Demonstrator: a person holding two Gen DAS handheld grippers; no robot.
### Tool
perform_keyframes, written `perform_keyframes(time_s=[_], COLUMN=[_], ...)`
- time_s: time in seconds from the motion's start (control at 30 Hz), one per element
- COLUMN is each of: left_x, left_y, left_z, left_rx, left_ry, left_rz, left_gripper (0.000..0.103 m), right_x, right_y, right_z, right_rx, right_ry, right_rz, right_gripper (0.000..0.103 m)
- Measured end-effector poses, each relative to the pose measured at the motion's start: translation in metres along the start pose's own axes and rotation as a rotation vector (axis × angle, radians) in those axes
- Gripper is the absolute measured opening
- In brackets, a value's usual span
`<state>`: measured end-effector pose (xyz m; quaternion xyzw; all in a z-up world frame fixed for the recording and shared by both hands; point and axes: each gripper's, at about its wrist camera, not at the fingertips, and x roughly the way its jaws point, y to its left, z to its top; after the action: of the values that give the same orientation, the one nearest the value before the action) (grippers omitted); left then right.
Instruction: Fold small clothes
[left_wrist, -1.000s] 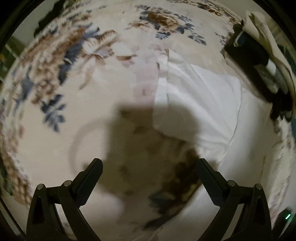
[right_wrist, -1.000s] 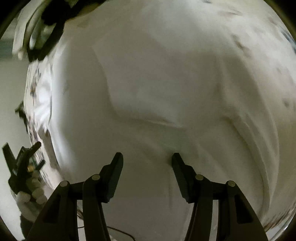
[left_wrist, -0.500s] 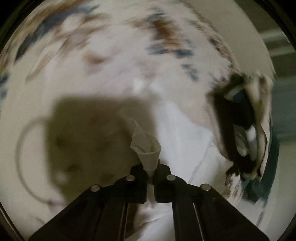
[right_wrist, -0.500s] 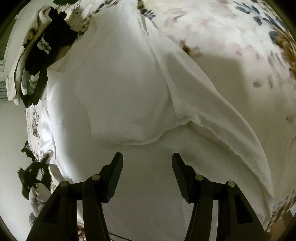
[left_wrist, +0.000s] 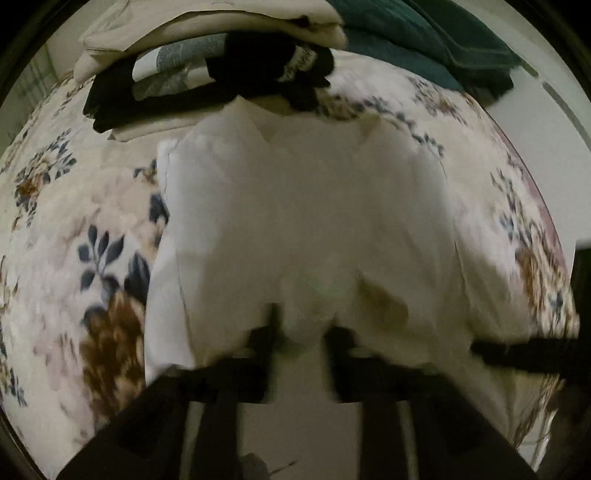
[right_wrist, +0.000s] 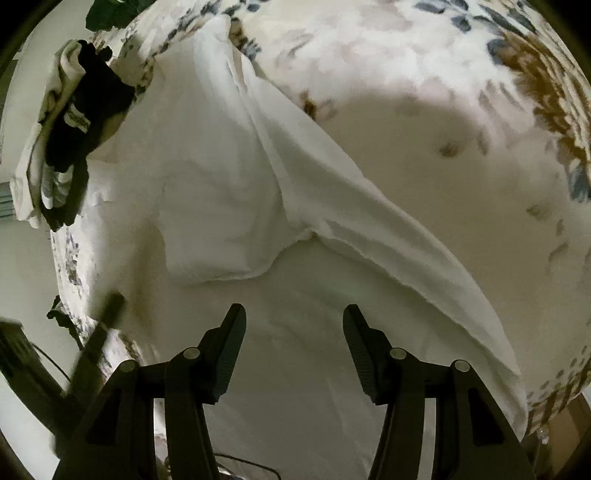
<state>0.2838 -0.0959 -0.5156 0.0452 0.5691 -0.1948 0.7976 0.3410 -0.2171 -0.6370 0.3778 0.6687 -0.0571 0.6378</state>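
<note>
A white garment (left_wrist: 306, 221) lies spread on the floral bedspread (left_wrist: 74, 229). My left gripper (left_wrist: 304, 332) is over its near edge, blurred by motion; its jaws stand a little apart with white cloth bulging between them. In the right wrist view the same garment (right_wrist: 221, 177) lies partly folded, with a flap laid over the middle and a long fold running to the right. My right gripper (right_wrist: 293, 325) is open and empty, just above the garment's near part. The left gripper (right_wrist: 99, 332) shows as a dark blur at the lower left.
A pile of folded clothes (left_wrist: 207, 62), cream, black and grey, sits at the far end of the bed, with a dark green cloth (left_wrist: 424, 40) beside it. The same pile (right_wrist: 62, 129) is at the upper left of the right wrist view. The bed edge is near on the right (left_wrist: 554, 236).
My left gripper, shut on a pinch of white cloth half a second ago, has swung round to face the pile and now has its jaws apart. The right gripper stayed open and barely moved.
</note>
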Motion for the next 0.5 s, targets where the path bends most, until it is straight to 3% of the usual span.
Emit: perform_keyframes(time_s=[0.03, 0.07, 0.2, 0.33, 0.43, 0.5], left_x=[-0.003, -0.007, -0.014, 0.008, 0.041, 0.076], left_y=[0.003, 0.009, 0.042, 0.07, 0.065, 0.048], left_z=[-0.004, -0.009, -0.007, 0.018, 0.026, 0.024], left_rx=[-0.009, -0.026, -0.119, -0.164, -0.112, -0.015], left_ry=[-0.002, -0.008, -0.031, -0.042, -0.023, 0.067], left_rz=[0.008, 0.024, 0.108, 0.228, 0.26, 0.281], left_gripper=[0.071, 0.093, 0.094, 0.094, 0.094, 0.095], right_x=[-0.002, -0.004, -0.009, -0.003, -0.003, -0.014], right_y=[-0.003, 0.001, -0.011, -0.013, -0.011, -0.004], right_z=[0.002, 0.002, 0.007, 0.005, 0.005, 0.001], right_rx=[-0.004, -0.005, 0.0, 0.005, 0.007, 0.013], right_ry=[-0.004, -0.009, -0.022, -0.02, -0.017, -0.019], right_rz=[0.004, 0.008, 0.031, 0.032, 0.023, 0.02], right_gripper=[0.057, 0.057, 0.057, 0.057, 0.057, 0.057])
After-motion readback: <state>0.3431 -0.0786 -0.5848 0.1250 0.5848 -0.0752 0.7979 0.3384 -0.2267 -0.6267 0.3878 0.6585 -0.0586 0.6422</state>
